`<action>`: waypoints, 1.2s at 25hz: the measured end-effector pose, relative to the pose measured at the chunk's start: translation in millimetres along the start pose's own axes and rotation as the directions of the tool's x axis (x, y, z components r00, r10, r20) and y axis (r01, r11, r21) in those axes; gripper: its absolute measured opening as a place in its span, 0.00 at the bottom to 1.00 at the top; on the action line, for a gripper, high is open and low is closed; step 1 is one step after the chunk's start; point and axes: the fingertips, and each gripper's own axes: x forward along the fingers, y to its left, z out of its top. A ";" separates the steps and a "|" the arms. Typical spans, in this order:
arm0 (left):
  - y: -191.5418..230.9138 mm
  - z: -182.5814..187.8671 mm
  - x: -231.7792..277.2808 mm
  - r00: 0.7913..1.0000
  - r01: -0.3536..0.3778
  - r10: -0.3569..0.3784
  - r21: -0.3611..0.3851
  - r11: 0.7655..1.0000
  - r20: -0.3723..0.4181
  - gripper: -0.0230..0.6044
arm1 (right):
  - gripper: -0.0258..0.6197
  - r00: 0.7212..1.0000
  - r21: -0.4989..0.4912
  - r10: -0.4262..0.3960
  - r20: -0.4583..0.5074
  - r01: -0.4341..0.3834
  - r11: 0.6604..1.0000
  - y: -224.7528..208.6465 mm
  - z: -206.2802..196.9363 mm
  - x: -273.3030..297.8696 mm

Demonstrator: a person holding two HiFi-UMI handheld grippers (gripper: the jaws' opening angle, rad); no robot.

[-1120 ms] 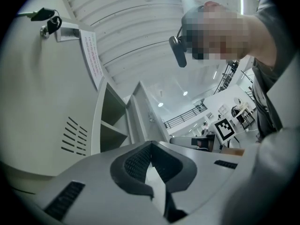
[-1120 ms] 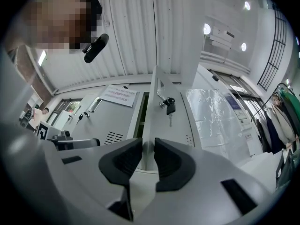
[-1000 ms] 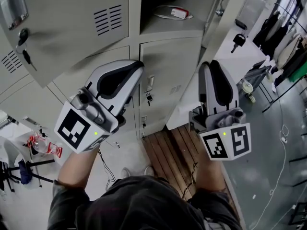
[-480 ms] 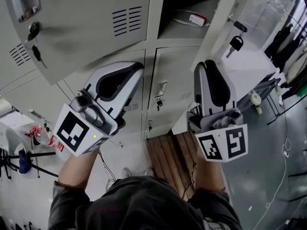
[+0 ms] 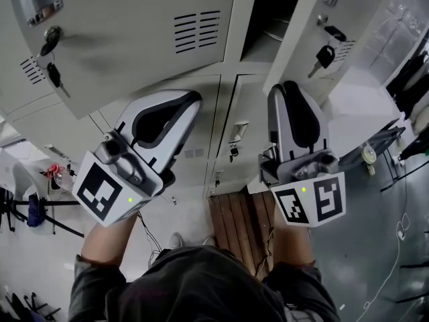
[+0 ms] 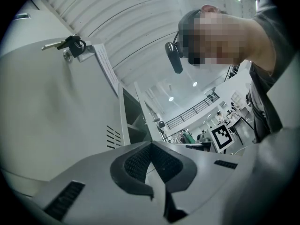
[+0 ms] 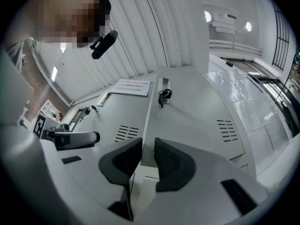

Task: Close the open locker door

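We have moved closer. The open locker door point(image 5: 342, 79) now sits just beside our right gripper point(image 7: 147, 149), whose jaws are a little apart and empty. Our left gripper point(image 6: 151, 146) is pinched closed. We think a push comes next.

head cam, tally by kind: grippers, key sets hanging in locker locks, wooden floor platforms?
Grippers: 2, left gripper, right gripper
Key sets: 3 that I can make out, upper left, right, lower middle
Wooden platform: 1
Total: 6
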 end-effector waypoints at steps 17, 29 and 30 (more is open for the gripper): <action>5.8 -17.9 3.8 0.998 -0.058 0.059 0.016 0.998 -0.028 0.06 | 0.18 0.996 0.079 0.089 -0.007 -0.088 0.993 -9.4 -35.9 33.9; 12.1 -30.2 6.4 0.995 -0.090 0.091 0.017 0.996 -0.048 0.06 | 0.18 0.992 0.118 0.125 -0.003 -0.124 0.985 -14.0 -51.6 48.0; 12.5 -30.4 6.5 0.994 -0.092 0.093 0.018 0.996 -0.049 0.06 | 0.18 0.992 0.121 0.127 -0.002 -0.126 0.985 -14.1 -52.4 48.9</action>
